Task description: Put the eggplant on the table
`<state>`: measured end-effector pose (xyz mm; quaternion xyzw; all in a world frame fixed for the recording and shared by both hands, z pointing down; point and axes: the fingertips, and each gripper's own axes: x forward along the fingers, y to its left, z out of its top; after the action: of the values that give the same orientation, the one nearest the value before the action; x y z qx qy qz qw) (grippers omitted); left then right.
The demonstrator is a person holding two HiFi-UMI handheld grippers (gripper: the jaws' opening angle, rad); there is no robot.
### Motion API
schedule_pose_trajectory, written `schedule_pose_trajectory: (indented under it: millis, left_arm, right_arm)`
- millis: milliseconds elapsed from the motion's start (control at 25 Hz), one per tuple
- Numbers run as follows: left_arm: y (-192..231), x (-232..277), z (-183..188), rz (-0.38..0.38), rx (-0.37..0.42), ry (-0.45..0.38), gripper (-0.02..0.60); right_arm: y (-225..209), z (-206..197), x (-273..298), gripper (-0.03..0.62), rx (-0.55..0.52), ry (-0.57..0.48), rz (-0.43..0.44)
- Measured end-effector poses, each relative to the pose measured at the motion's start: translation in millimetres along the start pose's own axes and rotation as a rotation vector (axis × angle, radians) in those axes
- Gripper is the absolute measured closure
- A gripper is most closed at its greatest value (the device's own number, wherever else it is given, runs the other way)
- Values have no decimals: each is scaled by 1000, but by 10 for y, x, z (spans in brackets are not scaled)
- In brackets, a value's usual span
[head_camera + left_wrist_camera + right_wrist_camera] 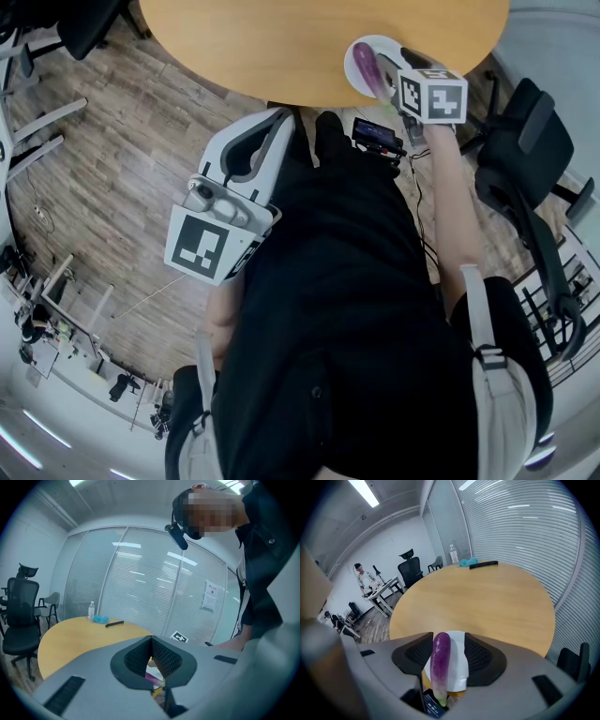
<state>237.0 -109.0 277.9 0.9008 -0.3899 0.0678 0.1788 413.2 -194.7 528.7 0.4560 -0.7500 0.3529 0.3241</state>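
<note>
The right gripper [449, 638] is held over the near edge of a round wooden table [487, 597], its jaws spread wide. Between them lies the eggplant [439, 662], purple with a green stem end toward the camera. It rests on a white plate [458, 670] that sits on the table edge. The eggplant lies close against one pad, perhaps touching it, while bare plate shows between it and the other pad.

The left gripper [151, 639] hangs off the table beside the person's body, its jaws pressed together at the tips with nothing between them.

At the far side of the table stand a clear bottle [453, 553], a blue cloth [467, 562] and a black pen [483, 564]. A black office chair [525, 159] stands just right of the table.
</note>
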Motion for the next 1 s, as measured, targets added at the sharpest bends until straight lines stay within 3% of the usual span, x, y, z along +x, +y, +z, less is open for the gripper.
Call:
schedule_pose_trajectory:
  millis: [600,1000]
  left_arm:
    - [-15,55,43,-2,14,-3,569]
    - [-43,57,47,-2,23,3,569]
  right_arm:
    - [186,551,-442,407,-33,-177,63]
    - [554,974,-941,524,-104,-368,175]
